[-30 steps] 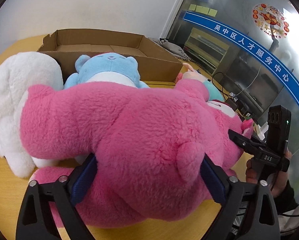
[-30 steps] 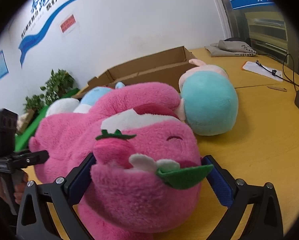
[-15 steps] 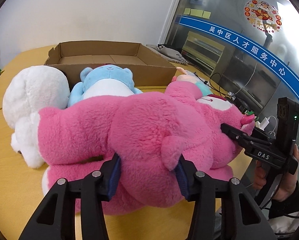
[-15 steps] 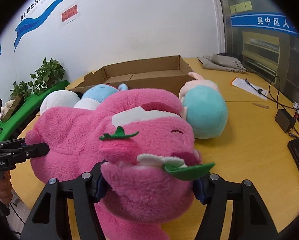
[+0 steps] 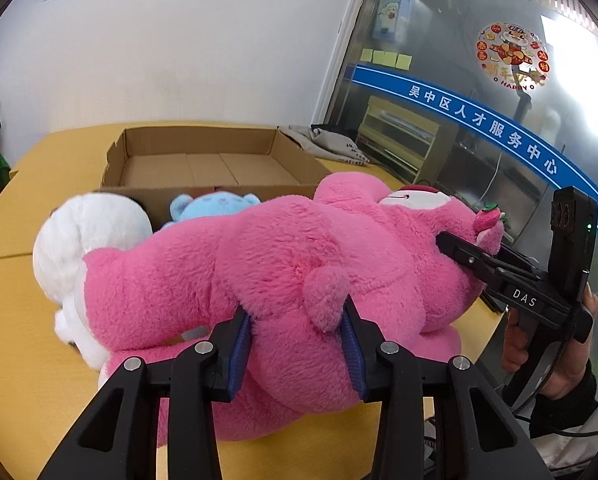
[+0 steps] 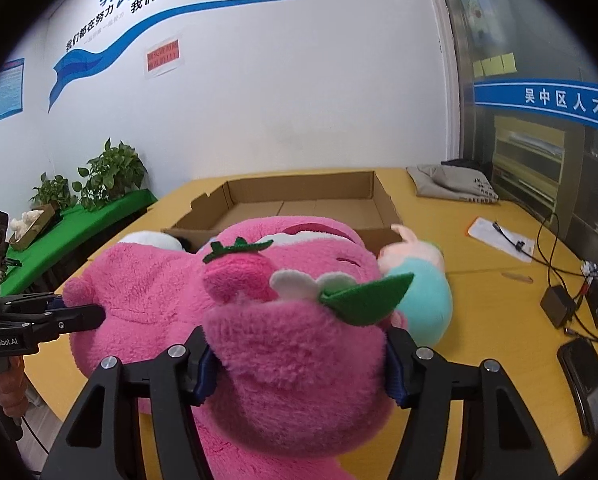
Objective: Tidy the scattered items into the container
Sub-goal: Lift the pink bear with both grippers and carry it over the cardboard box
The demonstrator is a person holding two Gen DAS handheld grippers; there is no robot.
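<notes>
the yellow surface [image 5: 23, 364] carries everything. toward its far side sits an open cardboard box [image 5: 203, 160], a shallow tray with nothing visible inside. in front of the box lies the big pink plush bear [image 5: 283, 264], stretched across the near edge of the surface, its rear toward the left wrist view and its head with the strawberry ear and green felt leaf toward the right wrist view. the left hand-held gripper [image 5: 295, 348] is clamped on the bear's rump just beside the small tail, its blue pads sunk into the fur; its jaws have just been closing on the plush. the right hand-held gripper [image 6: 299, 364] is clamped on the bear's head, fur bulging between the pads, jaws likewise just closing in. behind the bear a white plush [image 5: 87, 236] touches its back, a light blue plush [image 5: 215, 206] peeks against the box wall, and a teal and pink plush [image 6: 423, 292] rests beside the bear's head.
</notes>
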